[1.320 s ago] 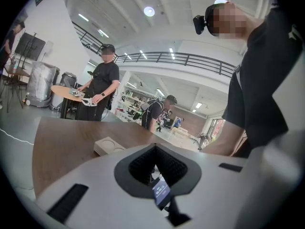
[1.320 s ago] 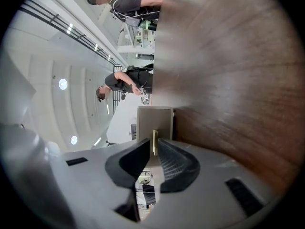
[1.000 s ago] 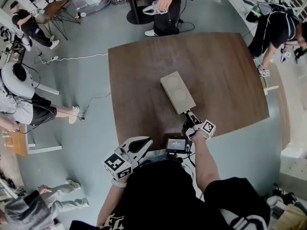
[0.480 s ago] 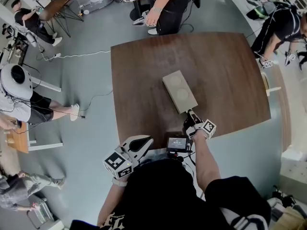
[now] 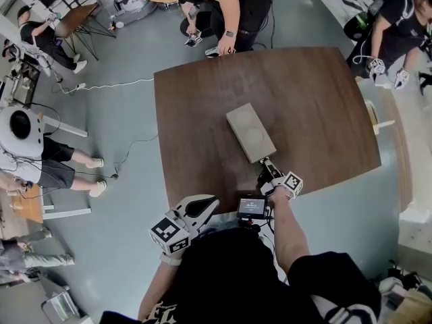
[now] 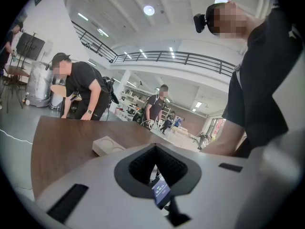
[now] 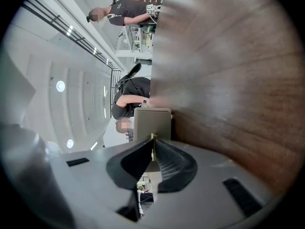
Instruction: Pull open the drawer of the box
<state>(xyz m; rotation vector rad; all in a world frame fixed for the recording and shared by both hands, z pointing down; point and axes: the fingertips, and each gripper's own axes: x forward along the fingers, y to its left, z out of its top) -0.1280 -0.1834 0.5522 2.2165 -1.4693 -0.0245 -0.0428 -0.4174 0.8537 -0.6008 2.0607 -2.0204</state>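
Note:
A flat beige box (image 5: 250, 131) with two round dents on top lies slantwise in the middle of the brown table (image 5: 324, 113). My right gripper (image 5: 268, 167) sits at the box's near end. In the right gripper view it (image 7: 153, 146) is shut on a thin pull tab (image 7: 153, 136) that sticks out of the box's front face (image 7: 152, 123). No gap shows between drawer and box. My left gripper (image 5: 208, 203) hangs off the table's near edge, close to my body, with its jaws together and nothing in them. It (image 6: 155, 149) looks across the table toward the box (image 6: 108, 145).
A small lit screen (image 5: 252, 206) is mounted at the table's near edge between my grippers. One person leans over the far edge (image 5: 223, 5), another bends at the far right (image 5: 391, 32). More people and desks stand to the left (image 5: 27, 147).
The box and both grippers have hardly moved. The person at the far edge has bent lower over the table, and the people at the left have shifted.

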